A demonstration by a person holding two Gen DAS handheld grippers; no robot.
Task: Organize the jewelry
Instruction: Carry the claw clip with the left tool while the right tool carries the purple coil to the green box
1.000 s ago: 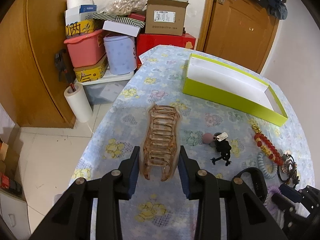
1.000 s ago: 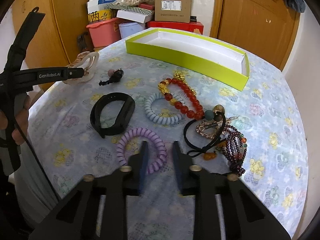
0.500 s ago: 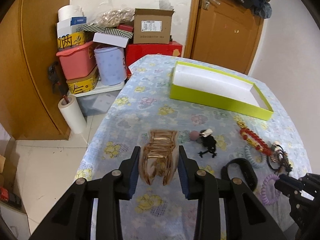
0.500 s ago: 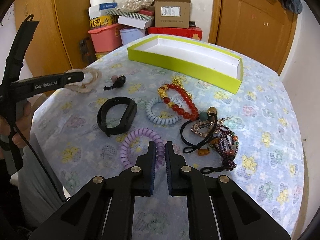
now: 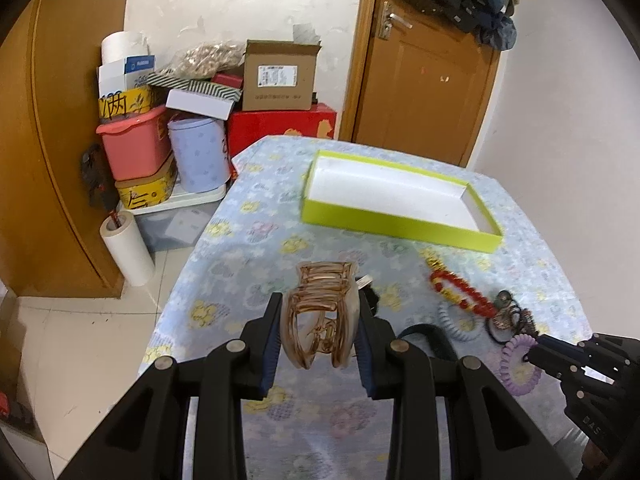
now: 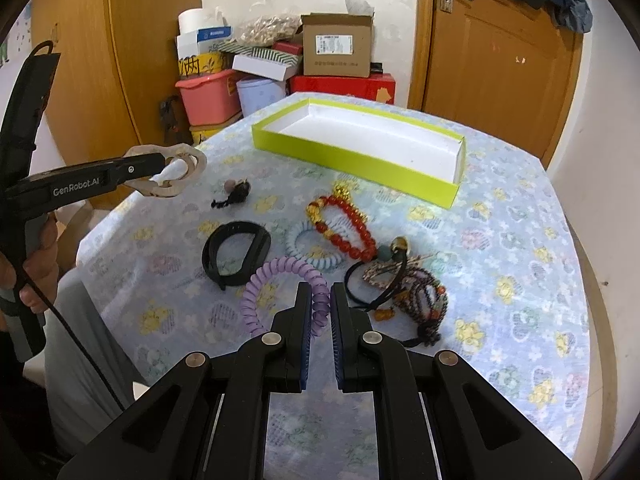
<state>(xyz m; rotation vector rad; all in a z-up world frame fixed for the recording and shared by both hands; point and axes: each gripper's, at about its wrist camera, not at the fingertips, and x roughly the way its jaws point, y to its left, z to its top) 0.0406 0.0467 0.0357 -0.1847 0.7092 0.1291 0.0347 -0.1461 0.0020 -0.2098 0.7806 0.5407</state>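
My left gripper (image 5: 318,320) is shut on a translucent brown claw hair clip (image 5: 322,312) and holds it up above the table's near left part; the clip also shows in the right wrist view (image 6: 176,174). My right gripper (image 6: 320,300) is shut on the purple spiral hair tie (image 6: 280,292), which still lies low over the cloth. The lime-green open box (image 5: 396,204) with a white inside stands at the far side of the table (image 6: 360,148). A red bead bracelet (image 6: 344,226) and a black band (image 6: 236,252) lie between.
A pale blue spiral tie (image 6: 316,248), a black hair elastic and dark bead bracelets (image 6: 404,284) lie right of my right gripper. A small black hair tie with a pink bead (image 6: 236,192) lies far left. Stacked boxes and tubs (image 5: 160,132) stand beyond the table's left edge.
My left gripper has lifted the claw clip off the table and tilted it up. My right gripper has closed on the purple spiral tie.
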